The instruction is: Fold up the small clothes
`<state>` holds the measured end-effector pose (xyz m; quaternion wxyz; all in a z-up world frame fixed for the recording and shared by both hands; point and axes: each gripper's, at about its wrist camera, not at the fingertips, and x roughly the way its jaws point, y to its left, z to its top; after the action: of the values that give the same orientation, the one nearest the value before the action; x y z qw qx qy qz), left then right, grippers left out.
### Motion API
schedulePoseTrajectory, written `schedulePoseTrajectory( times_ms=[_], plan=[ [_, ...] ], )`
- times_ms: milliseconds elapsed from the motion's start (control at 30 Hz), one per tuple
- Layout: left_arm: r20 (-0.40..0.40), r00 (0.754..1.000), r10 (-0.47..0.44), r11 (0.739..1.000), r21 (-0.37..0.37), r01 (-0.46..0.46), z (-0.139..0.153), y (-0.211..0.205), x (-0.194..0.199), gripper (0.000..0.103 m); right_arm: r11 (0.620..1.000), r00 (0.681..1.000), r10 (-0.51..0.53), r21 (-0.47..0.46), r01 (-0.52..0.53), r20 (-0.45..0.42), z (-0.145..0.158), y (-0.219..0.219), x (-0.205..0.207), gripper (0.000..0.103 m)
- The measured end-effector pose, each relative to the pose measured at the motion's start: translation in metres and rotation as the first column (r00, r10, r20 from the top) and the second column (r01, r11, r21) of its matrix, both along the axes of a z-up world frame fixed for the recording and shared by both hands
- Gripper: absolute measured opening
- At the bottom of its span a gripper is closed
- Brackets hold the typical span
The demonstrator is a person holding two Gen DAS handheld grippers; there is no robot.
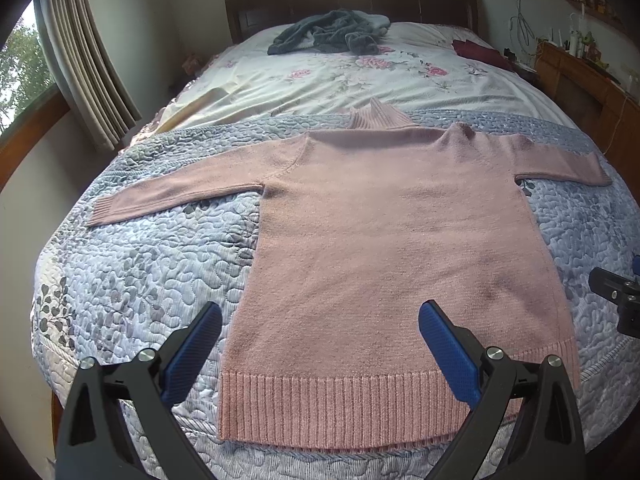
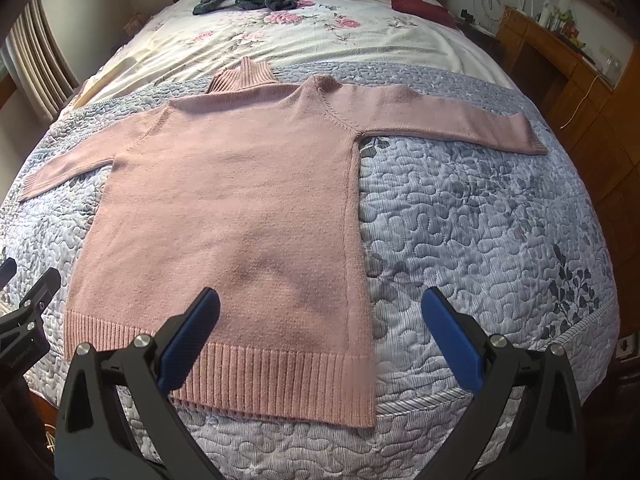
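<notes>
A pink knit sweater [image 1: 372,240] [image 2: 232,208] lies flat on the bed's blue-grey quilt, both sleeves spread out to the sides, ribbed hem nearest me and collar at the far end. My left gripper [image 1: 320,316] hovers open above the hem's left half, nothing between its blue pads. My right gripper [image 2: 320,300] is open too, above the hem's right corner, one finger over the sweater and the other over the quilt. Each gripper's black body shows at the other view's edge: the right gripper [image 1: 618,296], the left gripper [image 2: 24,320].
The blue-grey quilt [image 1: 160,264] [image 2: 480,220] covers the near half of the bed, a floral sheet [image 1: 320,76] the far half. A dark grey garment [image 1: 328,34] and a dark red cloth [image 1: 480,52] lie near the headboard. Wooden furniture [image 2: 560,80] stands at right, a curtained window [image 1: 60,60] at left.
</notes>
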<state>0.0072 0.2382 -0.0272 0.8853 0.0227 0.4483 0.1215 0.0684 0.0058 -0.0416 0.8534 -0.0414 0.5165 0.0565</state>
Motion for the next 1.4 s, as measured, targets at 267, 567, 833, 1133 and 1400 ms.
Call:
schedulePoseTrajectory(
  times_ms=[267,567,833,1133,1400],
  plan=[
    [-0.006,1.0,0.01,1.0,-0.014,-0.01,-0.006,0.004,0.002,0.099,1.0,1.0,0.008,-0.001,-0.008,-0.015,-0.009,0.004,0.003,0.1],
    [-0.011,1.0,0.02,1.0,-0.002,-0.02,-0.008,0.005,0.001,0.099,1.0,1.0,0.008,-0.005,-0.008,-0.012,-0.01,0.005,0.003,0.1],
    [-0.026,0.999,0.027,1.0,-0.011,-0.028,-0.013,0.009,0.002,0.099,1.0,1.0,0.012,-0.004,-0.012,-0.014,-0.012,0.007,0.004,0.1],
    [-0.022,0.999,0.029,1.0,-0.005,-0.029,-0.011,0.009,0.001,0.099,1.0,1.0,0.013,0.002,-0.013,-0.017,-0.013,0.008,0.004,0.1],
    [-0.023,0.999,0.027,1.0,0.005,-0.026,-0.01,0.009,0.0,0.099,1.0,1.0,0.011,0.009,-0.011,-0.015,-0.012,0.008,0.004,0.1]
  ],
)
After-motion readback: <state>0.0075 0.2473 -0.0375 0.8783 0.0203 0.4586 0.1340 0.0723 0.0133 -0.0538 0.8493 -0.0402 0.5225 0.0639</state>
